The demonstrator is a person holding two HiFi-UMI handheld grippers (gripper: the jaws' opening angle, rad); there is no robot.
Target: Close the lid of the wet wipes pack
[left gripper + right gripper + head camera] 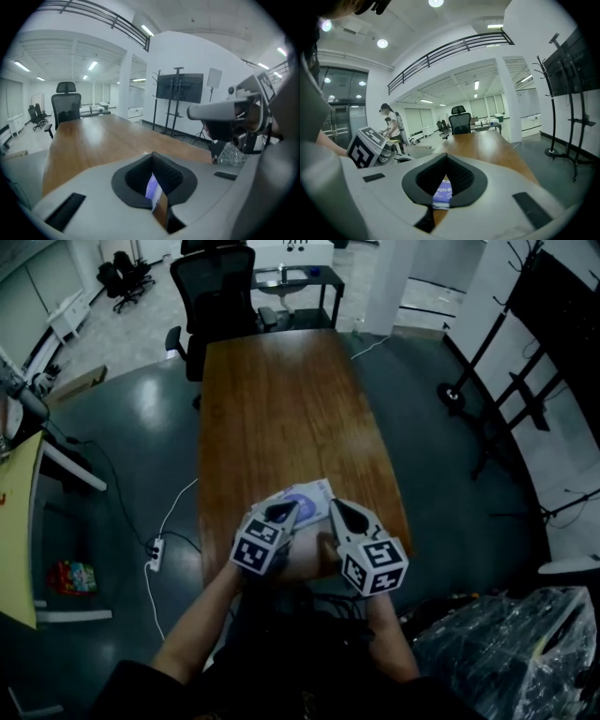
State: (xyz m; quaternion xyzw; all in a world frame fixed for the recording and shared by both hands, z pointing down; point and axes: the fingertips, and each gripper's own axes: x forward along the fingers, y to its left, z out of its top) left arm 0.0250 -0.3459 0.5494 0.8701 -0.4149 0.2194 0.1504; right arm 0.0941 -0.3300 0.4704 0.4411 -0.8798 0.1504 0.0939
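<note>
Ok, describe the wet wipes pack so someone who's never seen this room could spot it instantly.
Find the long wooden table with a black office chair at its far end. At the near end, by the tips of the left gripper and right gripper, lies the wet wipes pack: flat and pale with a bluish label, standing out against the brown wood.

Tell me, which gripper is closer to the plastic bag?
Right. The right gripper is up-left of the bag; the left gripper is beyond it, farther left.
</note>
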